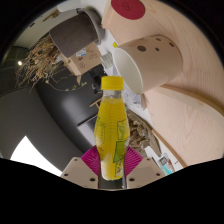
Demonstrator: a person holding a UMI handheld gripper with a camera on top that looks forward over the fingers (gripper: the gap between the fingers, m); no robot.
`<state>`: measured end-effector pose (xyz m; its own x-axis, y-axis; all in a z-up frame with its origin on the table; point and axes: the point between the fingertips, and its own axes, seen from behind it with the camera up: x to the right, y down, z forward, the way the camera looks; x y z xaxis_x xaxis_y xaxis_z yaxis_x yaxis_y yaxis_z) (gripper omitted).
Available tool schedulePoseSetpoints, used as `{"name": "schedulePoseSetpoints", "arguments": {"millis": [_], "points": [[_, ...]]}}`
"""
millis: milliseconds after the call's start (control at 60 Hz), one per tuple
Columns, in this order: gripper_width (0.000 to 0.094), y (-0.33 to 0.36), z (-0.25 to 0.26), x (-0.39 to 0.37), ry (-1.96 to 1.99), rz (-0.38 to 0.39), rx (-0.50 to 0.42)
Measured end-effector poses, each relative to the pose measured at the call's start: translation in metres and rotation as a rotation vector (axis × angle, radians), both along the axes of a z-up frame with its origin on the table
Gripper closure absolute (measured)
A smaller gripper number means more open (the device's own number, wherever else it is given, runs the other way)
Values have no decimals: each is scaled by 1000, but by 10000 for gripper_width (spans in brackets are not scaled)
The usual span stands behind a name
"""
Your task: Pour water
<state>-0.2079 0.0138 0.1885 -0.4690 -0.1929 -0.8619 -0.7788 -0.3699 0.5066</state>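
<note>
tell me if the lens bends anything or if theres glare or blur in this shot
Gripper view: strong wide-angle bend, so the table edge curves and the scene looks tilted; the yellow bottle between the jaws is sharp; the cup beyond it is bright but not blown out; the nest-like twigs behind sit in dimmer light, slightly soft.

Yellow bottle fills the gap between the fingers. Just ahead, right: white cup blocks. Beyond, left: dark pot. Ahead-left, dark surface lies open.
</note>
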Motion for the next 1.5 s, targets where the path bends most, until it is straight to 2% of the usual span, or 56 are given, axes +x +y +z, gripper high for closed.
{"name": "schedulePoseSetpoints", "arguments": {"millis": [233,317,400,600,700,850,1100,1317,1500], "points": [[665,-3,-6,-7,-115,67,13],[663,-6,4,-3,-280,99,67],[664,-6,21,10,-525,121,160],[661,2,79,98,-1151,52,395],[661,5,86,148,-1449,11,427],[660,8,53,222,-1836,-14,391],[660,16,-58,273,-2115,128,277],[653,11,-128,283,-2103,192,187],[509,11,-131,283,-2074,142,187]]}}
